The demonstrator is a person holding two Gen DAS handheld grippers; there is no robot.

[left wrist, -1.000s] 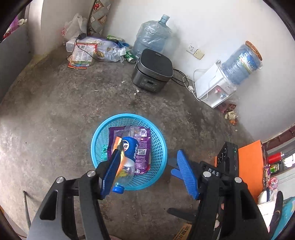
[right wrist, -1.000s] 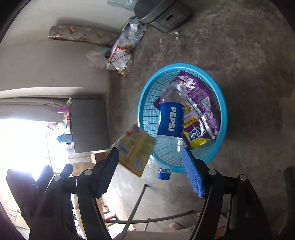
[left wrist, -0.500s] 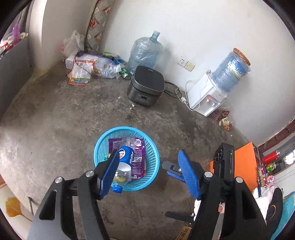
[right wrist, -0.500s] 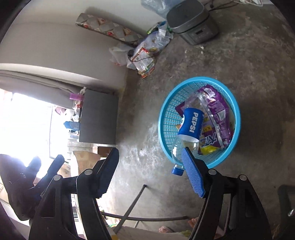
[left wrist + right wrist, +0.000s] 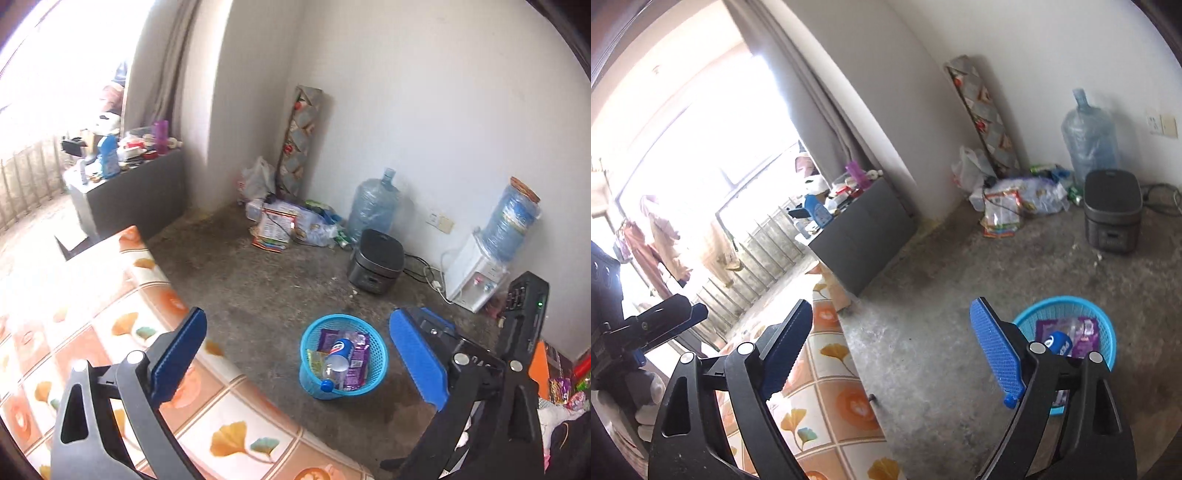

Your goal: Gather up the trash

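Observation:
A blue plastic basket (image 5: pixel 378 349) stands on the concrete floor and holds a Pepsi bottle (image 5: pixel 337 356), purple snack wrappers (image 5: pixel 359 363) and a yellow-green packet (image 5: pixel 314 360). The basket also shows in the right wrist view (image 5: pixel 1106 328), partly behind the right finger. My left gripper (image 5: pixel 297 363) is open and empty, raised well above the floor. My right gripper (image 5: pixel 892 350) is open and empty, raised beside the bed. The right gripper's body also shows at the right of the left wrist view (image 5: pixel 480 354).
A bed with an orange leaf-patterned cover (image 5: pixel 92 332) fills the lower left. A rice cooker (image 5: pixel 376 260), water jugs (image 5: pixel 373 205), a dispenser (image 5: pixel 476 277) and a pile of bags and wrappers (image 5: pixel 284 221) line the far wall. A dark cabinet (image 5: pixel 864 229) stands by the window.
Both grippers have risen and pulled back from the basket, and the views tilted up toward the room. The yellow packet seen falling by the right gripper now lies in the basket.

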